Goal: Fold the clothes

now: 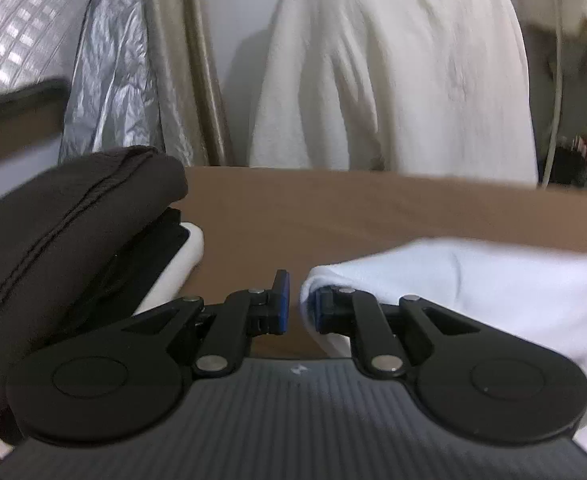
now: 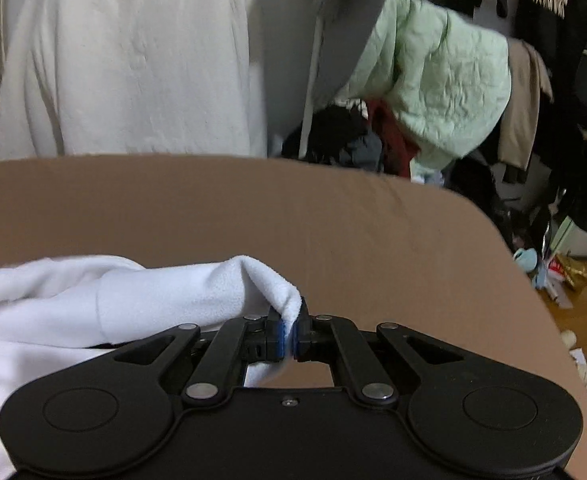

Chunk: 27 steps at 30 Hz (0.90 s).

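A white fleece garment lies bunched on the brown table. My right gripper is shut on a raised fold at the garment's right edge; the cloth peaks just above the blue pads. In the left wrist view the same white garment lies to the right. Its edge wraps over the right finger of my left gripper. Those jaws stand slightly apart, and a sliver of table shows between the left pad and the cloth. A folded dark brown garment is stacked at the left on black and white items.
A cream coat hangs behind the table's far edge, with silver and beige covers to its left. To the right are a pale green quilted jacket, dark clothes and clutter on the wooden floor.
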Motion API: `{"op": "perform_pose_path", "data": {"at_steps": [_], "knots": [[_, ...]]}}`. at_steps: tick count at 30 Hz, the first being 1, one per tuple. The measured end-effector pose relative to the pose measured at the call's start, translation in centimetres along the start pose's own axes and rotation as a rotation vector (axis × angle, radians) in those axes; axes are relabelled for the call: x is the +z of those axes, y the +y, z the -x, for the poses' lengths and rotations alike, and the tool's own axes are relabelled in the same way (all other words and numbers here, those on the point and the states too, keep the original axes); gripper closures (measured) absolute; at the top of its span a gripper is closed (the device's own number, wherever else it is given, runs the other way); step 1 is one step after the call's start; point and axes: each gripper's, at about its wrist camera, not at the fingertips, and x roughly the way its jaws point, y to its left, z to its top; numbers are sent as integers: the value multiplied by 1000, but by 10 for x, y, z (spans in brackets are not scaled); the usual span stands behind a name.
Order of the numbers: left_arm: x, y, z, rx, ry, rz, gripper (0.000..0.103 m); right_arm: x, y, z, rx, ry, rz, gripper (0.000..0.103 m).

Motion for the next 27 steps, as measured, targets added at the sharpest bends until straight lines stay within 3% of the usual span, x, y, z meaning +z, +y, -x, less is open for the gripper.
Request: {"op": "perform_pose_path", "data": {"at_steps": [3,7,10,11,12,13,14,15,16,17,20,23,24,25,27], "knots": [[14,-1,5,3,-84,-26,91,-1,7,5,-6,-40,24,100],[53,0,30,61,-260,50,91,7,11,18,-14,-174,28,100],[83,-14,37,209,-468,-37,91,26,19,24,-8,-365,86,98],[96,-18,24,215,-448,-49,91,35,19,12,-7,-356,79,92],[109,-22,11,221,-428,-62,91,44,20,1,-6,-346,73,77],[122,-26,-2,226,-407,-73,91,52,21,-11,-5,-337,67,69],[134,-20,-24,197,-324,-50,88,61,21,-22,-4,-328,60,69],[144,-13,-53,173,-187,-29,82,69,21,-34,0,-314,46,68],[145,-12,-78,193,-43,1,66,67,16,-45,26,-268,-25,67],[140,-12,-95,218,59,15,60,59,13,-52,44,-225,-74,67],[94,-27,-108,168,187,-15,53,29,13,-67,56,-87,-112,65],[24,-48,-80,127,199,-68,41,4,21,-68,89,24,-66,65],[8,-56,-73,100,254,-80,41,1,26,-64,105,48,-62,65],[-9,-64,-66,72,310,-93,41,-1,31,-59,127,72,-63,65],[-18,-74,-50,-30,368,-119,41,-2,40,-43,259,119,-141,63]]}}
